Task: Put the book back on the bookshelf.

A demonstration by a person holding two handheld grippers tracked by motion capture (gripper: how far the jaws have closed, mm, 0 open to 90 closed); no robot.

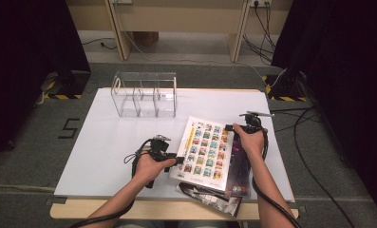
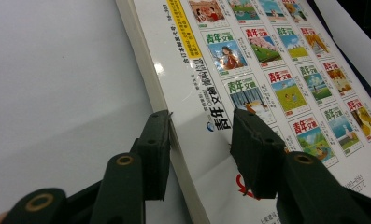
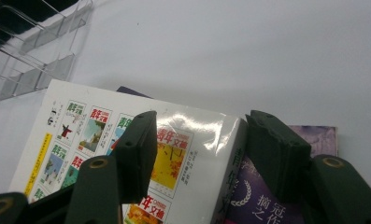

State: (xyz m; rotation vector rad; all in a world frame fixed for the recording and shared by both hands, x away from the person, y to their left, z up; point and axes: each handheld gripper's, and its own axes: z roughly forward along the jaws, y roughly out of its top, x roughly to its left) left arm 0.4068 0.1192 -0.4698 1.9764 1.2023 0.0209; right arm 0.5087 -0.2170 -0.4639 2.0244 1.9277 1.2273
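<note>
A thick white glossy paperback with a grid of small colourful cover pictures (image 1: 206, 148) lay tilted atop a purple book (image 1: 240, 166).

A wooden table (image 1: 81, 209) is covered by a white board (image 1: 100, 156), which reaches almost to the table's edges. Toward the far side of the board a clear acrylic rack (image 1: 146, 95) with several compartments is set upright. Near the front right, a stack of books (image 1: 214, 183) is laid on the board, topped by a white book (image 1: 205, 147) printed with rows of small coloured pictures
</note>
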